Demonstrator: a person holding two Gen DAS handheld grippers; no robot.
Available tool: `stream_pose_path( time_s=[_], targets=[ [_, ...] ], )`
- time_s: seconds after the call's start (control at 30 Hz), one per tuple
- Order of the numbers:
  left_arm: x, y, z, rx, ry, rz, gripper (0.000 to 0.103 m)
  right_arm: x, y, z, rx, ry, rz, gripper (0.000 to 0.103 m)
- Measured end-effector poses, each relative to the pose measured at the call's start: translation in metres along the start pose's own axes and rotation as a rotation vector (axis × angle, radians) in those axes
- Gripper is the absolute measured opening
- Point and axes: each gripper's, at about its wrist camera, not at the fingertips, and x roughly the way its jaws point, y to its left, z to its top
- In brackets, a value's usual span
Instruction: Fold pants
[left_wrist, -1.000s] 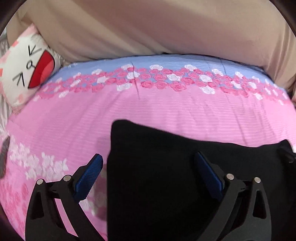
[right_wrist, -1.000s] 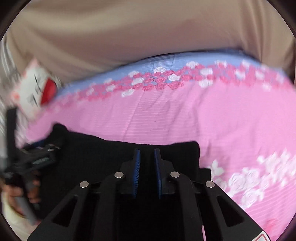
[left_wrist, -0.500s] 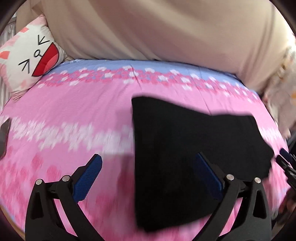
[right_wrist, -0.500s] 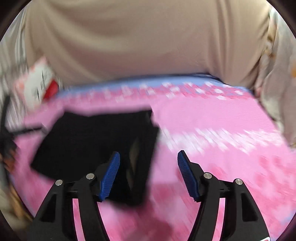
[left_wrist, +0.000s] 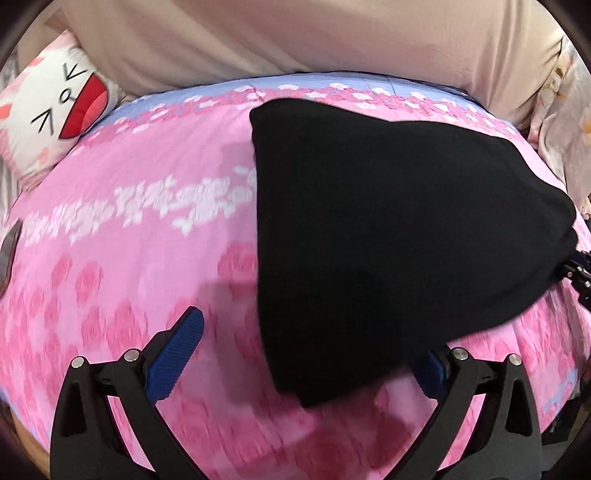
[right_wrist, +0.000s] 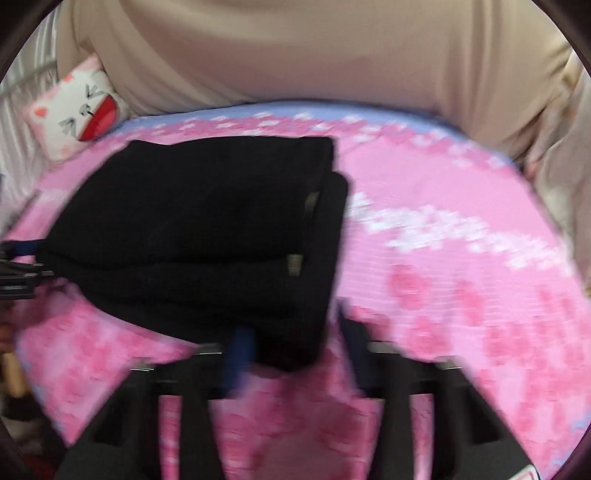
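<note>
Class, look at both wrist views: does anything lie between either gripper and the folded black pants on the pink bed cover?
Nothing visible does. The black pants lie directly ahead of the open left gripper. The right gripper is closing, blurred, around their near edge. Only the pink bed cover surrounds them.

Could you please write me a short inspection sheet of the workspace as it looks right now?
Surface: bed with a pink floral sheet, blue band along the far edge.
Job's things: black pants lying folded into a compact bundle, layered edges showing in the right wrist view.
Clutter: cat-face pillow at the far left corner.
Grippers: left gripper open, near corner of the pants between its fingers; right gripper blurred, jaws closing at the near edge of the pants.
Cables: nothing seen.
Surroundings: beige padded headboard behind the bed; pale floral fabric at right.
</note>
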Motion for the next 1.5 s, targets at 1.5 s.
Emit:
stream_pose_path(
  time_s=[1.5],
  targets=[
    [-0.047, 0.077, 0.003, -0.18, -0.13, 0.103, 0.098, 0.021, 0.168, 0.121, -0.181, -0.041, 0.319, 0.04]
  ],
)
